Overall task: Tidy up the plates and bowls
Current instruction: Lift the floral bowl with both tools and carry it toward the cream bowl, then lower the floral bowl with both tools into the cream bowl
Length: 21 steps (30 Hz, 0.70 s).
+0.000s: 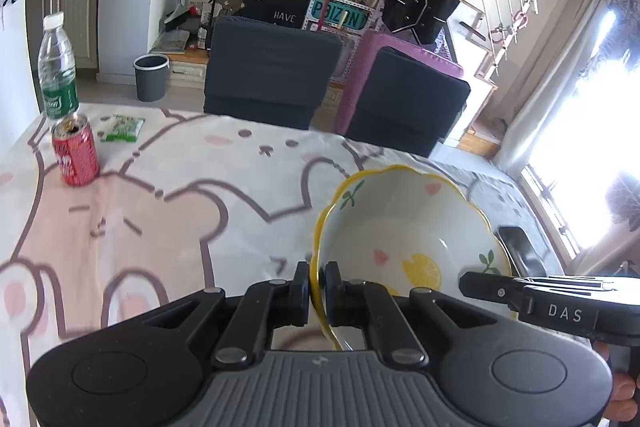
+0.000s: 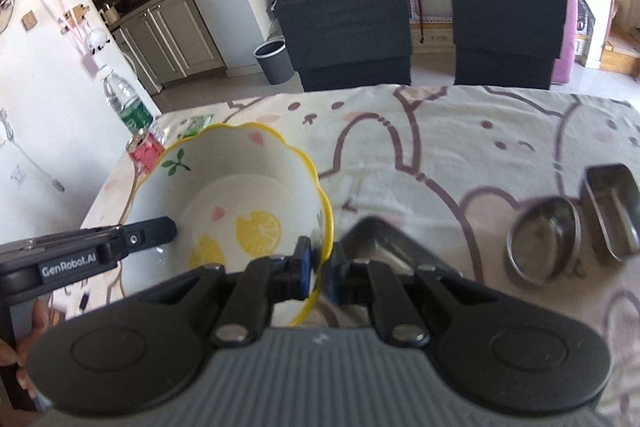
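Left gripper clamped on lemon-print bowl rim, right gripper pinching opposite rim, bowl above cartoon tablecloth.

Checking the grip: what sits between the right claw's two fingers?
The yellow rim of the lemon bowl, pinched between the right claw fingers. The right wrist view shows it.
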### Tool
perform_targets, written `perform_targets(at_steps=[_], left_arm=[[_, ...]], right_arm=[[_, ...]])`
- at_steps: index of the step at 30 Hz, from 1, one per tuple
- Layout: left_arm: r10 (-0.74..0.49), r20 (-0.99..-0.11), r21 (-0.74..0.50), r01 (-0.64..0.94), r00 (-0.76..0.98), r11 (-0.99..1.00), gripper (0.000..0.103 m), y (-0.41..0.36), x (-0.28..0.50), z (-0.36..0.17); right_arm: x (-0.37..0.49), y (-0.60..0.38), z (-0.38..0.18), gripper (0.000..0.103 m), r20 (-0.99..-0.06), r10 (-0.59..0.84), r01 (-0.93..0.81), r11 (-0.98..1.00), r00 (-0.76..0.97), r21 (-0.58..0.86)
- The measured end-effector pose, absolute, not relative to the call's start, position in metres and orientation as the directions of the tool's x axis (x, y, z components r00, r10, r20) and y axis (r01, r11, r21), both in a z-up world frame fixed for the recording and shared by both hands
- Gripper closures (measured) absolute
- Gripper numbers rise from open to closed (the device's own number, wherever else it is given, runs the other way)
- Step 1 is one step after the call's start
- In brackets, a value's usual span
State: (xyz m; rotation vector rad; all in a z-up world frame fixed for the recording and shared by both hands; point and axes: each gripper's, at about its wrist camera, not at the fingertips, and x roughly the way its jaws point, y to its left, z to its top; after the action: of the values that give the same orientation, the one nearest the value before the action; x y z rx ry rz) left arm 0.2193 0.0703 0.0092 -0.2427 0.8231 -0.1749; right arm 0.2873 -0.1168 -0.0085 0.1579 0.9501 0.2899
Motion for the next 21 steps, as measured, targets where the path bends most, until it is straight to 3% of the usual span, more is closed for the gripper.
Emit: perform_targets(at_steps=[11, 21], left_arm=[[-0.246, -0.744, -0.287, 0.035, 0.621, 0.957, 0.095, 0.070, 0.171, -0.030], [-0.212, -0.823, -0.210, 0.064, 0.526, 0.975, 0.094, 0.055, 0.167, -0.065]], right_arm=[[0.231, -0.121, -0.044, 0.092, -0.802, 0.338, -0.167, 0.941, 0.493, 0.294], [0.219, -0.117, -0.089, 0.091, -0.861, 0.326, -0.162, 0.945, 0.390, 0.284]])
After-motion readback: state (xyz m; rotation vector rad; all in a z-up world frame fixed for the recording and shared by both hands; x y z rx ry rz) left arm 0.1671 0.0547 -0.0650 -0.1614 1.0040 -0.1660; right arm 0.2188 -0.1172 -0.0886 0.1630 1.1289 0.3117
